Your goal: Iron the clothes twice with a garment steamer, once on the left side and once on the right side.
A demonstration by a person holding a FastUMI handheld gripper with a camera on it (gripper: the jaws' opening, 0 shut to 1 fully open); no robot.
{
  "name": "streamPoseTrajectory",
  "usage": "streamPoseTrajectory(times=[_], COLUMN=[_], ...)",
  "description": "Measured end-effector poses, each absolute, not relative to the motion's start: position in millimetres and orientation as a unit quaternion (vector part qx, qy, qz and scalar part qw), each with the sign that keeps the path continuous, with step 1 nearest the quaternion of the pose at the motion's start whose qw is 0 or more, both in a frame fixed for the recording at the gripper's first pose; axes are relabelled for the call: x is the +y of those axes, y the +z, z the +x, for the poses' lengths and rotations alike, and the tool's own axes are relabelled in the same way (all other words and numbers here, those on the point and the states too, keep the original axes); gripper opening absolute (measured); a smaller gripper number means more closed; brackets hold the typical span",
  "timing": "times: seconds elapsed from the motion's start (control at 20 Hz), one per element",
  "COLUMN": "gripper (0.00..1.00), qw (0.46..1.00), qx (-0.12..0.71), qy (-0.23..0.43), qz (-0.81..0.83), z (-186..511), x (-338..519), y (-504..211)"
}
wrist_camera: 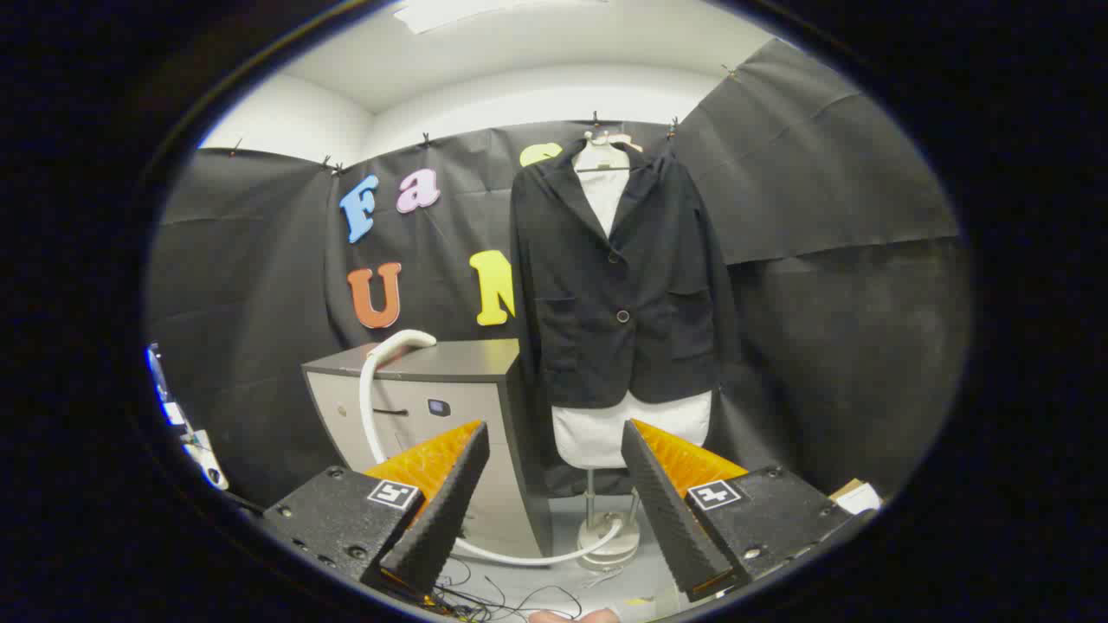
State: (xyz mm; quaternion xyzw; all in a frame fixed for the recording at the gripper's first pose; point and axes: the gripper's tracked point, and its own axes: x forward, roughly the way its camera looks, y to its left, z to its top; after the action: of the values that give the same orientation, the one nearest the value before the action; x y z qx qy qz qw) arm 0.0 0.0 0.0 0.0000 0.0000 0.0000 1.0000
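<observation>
A black jacket hangs buttoned on a white dress form against the booth wall, well beyond my fingers. The steamer's white hose rises over the top of a grey cabinet, drops down its front and curls across the floor to the form's round base. The steamer head itself I cannot make out. My gripper is open, its fingers spread wide with nothing between them, pointing toward the jacket's lower hem.
The cabinet stands just left of the dress form, touching the jacket's sleeve side. Thin dark cables lie tangled on the floor below my fingers. A small box sits low on the right.
</observation>
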Motion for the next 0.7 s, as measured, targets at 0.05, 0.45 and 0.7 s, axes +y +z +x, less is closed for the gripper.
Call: streamPoseTrajectory(times=[0.05, 0.45, 0.7], gripper=[0.98, 0.98, 0.98], qw=[1.000, 1.000, 1.000], qx=[0.000, 0.003, -0.003], qy=[0.000, -0.006, 0.000], qz=[0.002, 0.001, -0.001], z=[-1, -2, 10], x=[0, 0, 17], y=[0, 1, 13])
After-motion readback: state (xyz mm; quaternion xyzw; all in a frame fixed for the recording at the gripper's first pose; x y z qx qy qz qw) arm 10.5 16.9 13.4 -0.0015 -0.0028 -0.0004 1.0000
